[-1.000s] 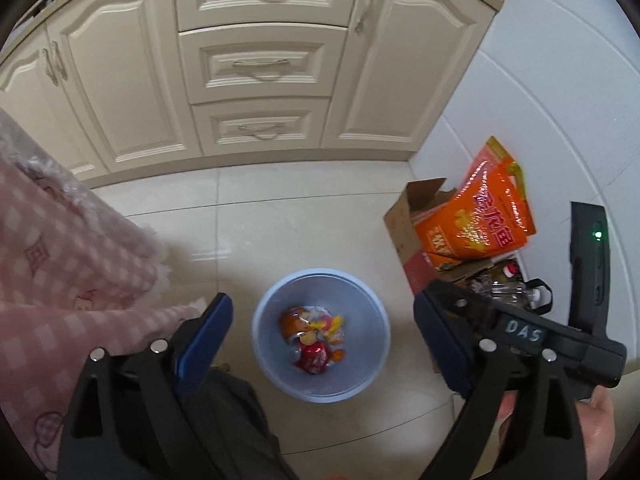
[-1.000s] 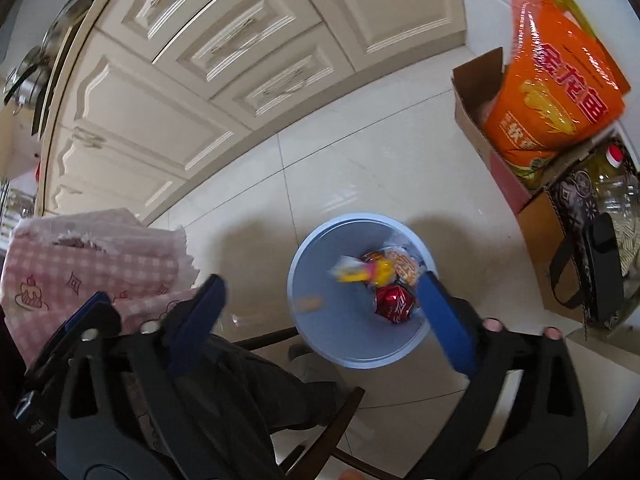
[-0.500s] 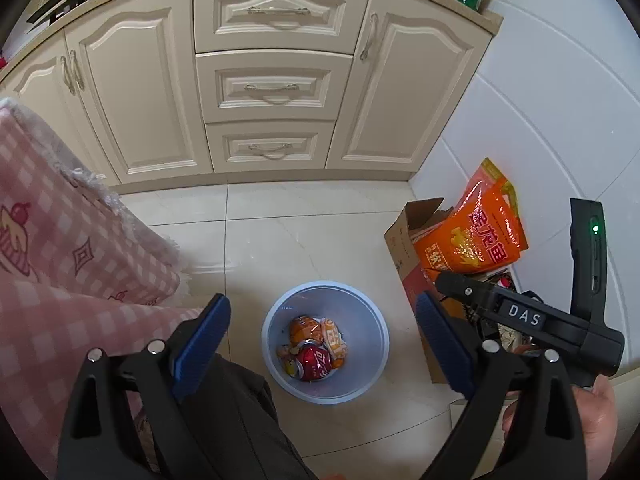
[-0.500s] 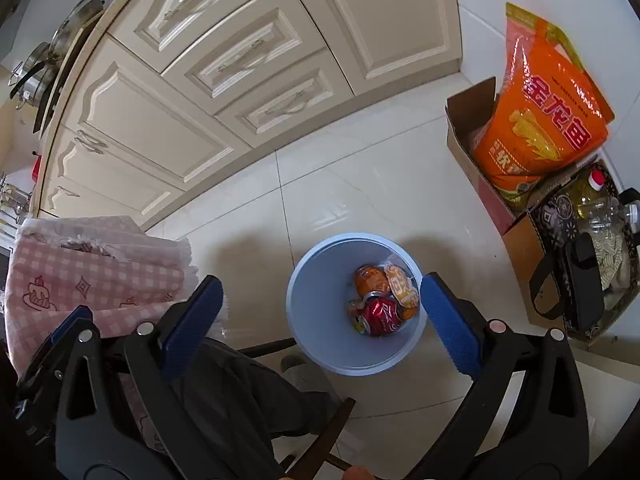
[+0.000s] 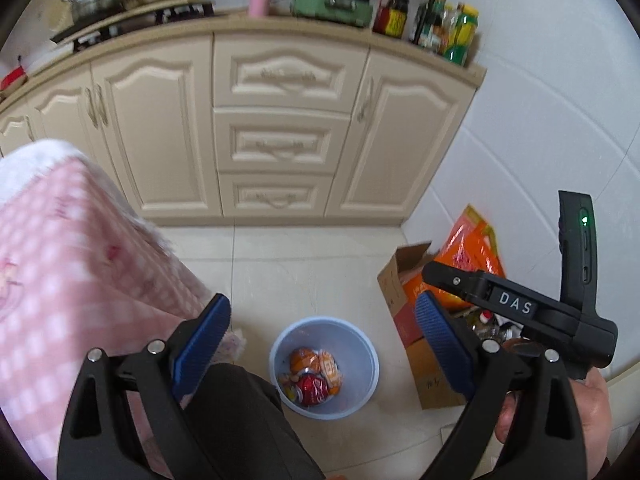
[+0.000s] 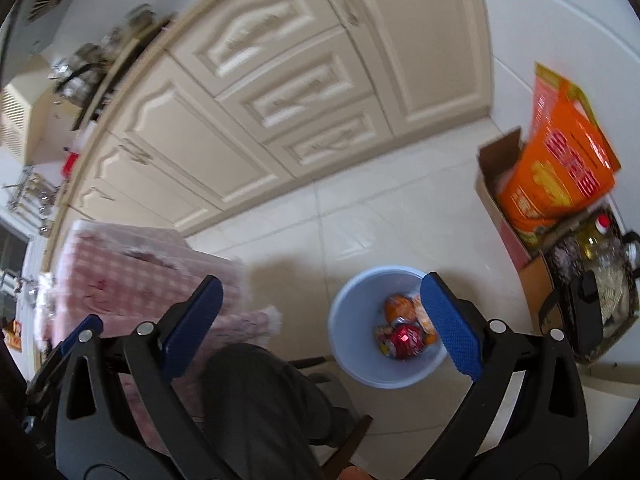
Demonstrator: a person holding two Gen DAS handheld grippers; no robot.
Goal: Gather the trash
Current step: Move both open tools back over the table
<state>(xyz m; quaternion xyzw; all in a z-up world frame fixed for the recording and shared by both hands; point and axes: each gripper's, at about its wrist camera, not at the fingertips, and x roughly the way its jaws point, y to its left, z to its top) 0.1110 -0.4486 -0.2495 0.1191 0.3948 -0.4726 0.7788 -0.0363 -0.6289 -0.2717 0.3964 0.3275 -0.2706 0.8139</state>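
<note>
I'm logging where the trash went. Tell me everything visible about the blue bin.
The blue bin is a round, pale blue, plastic-looking bucket with no lid in view, standing upright on the light floor tiles. It holds a small heap of crumpled wrappers, orange, yellow and shiny red, low at its bottom. A cardboard box sits to its right, apart.

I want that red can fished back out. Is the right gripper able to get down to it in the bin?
Probably yes: the right gripper is open and empty, the blue bin has no lid, and the red can lies on top of the wrappers.
</note>
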